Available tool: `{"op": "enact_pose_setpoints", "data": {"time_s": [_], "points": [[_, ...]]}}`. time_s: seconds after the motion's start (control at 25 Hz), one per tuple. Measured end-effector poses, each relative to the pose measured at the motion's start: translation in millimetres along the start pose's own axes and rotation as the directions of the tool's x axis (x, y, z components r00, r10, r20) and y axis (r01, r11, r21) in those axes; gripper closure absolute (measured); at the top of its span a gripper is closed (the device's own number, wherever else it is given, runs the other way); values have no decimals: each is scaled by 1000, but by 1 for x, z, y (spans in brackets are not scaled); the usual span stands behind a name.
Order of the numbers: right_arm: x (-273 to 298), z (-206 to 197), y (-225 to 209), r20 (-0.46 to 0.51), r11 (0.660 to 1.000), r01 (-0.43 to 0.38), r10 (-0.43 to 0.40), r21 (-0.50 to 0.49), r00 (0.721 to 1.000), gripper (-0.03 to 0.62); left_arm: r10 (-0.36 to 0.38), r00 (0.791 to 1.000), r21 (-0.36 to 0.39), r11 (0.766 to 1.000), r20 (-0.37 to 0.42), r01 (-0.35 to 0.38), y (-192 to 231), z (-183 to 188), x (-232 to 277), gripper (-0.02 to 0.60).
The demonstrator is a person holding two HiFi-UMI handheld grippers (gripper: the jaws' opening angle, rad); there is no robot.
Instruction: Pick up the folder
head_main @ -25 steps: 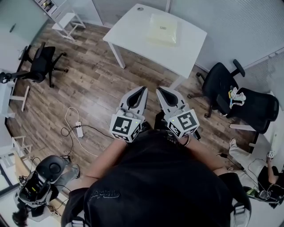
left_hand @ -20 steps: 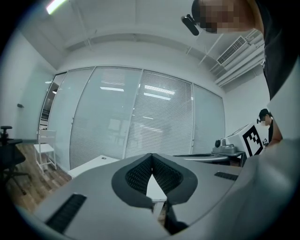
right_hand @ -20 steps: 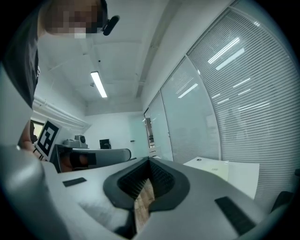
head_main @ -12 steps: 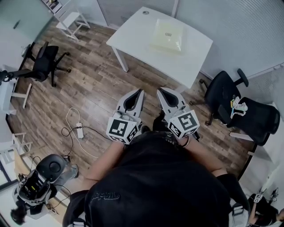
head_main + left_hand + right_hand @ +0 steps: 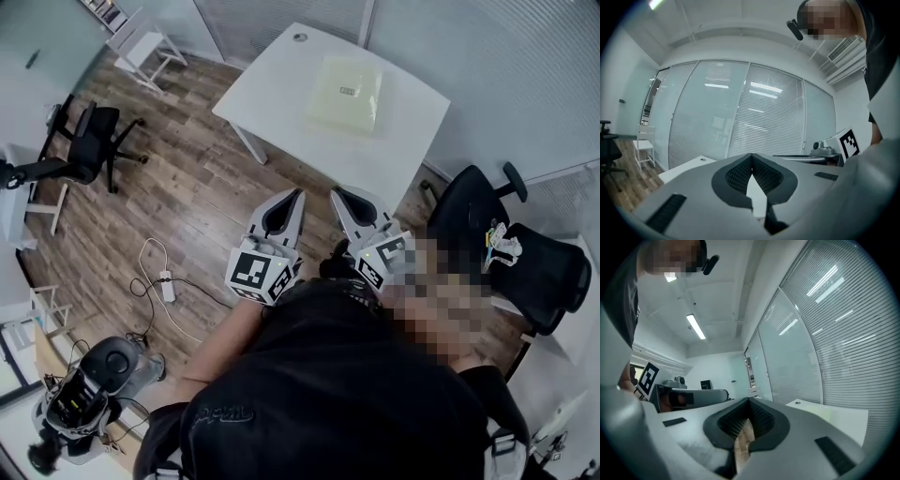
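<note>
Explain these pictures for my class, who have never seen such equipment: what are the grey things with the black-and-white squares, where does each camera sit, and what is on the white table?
There is no robot here. A person holds a two-jaw tool in each hand: the left gripper and the right gripper. The patterned cubes are parts of those tools. The top-down picture comes from a camera on the person's head. The other two come from a camera riding on each gripper, looking along its jaws. Both pairs of jaws are shut and hold nothing. On the white table ahead lies a pale yellow folder, flat and untouched. It is the thing to be picked up.
</note>
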State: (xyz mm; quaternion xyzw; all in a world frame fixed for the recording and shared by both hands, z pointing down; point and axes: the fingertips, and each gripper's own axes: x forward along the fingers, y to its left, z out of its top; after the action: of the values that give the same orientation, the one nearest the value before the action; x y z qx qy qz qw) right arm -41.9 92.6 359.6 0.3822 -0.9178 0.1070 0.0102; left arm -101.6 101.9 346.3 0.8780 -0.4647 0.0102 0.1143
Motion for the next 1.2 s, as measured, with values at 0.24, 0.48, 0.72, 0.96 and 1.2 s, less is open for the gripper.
{"op": "enact_pose_setpoints", "data": {"time_s": [0.24, 0.48, 0.72, 0.96, 1.2], "points": [[6, 22, -61, 4, 1000, -17, 17, -26, 1000, 576, -18, 1000, 4, 1000, 7, 18, -12, 14, 69, 571], [0, 31, -119, 11, 1000, 2, -2, -8, 1000, 576, -58, 998, 0, 998, -14, 58, -32, 13, 122, 571], [-1, 26, -143, -13, 1000, 5, -5, 11, 1000, 576, -88, 995, 4, 996, -45, 88, -39, 11, 156, 571], [-2, 31, -169, -10, 997, 73, -73, 13, 997, 576, -152, 986, 3, 988, -64, 153, -41, 12, 183, 571], [12, 36, -186, 0, 991, 131, -131, 17, 991, 576, -244, 967, -1, 970, -68, 244, -33, 18, 212, 571]]}}
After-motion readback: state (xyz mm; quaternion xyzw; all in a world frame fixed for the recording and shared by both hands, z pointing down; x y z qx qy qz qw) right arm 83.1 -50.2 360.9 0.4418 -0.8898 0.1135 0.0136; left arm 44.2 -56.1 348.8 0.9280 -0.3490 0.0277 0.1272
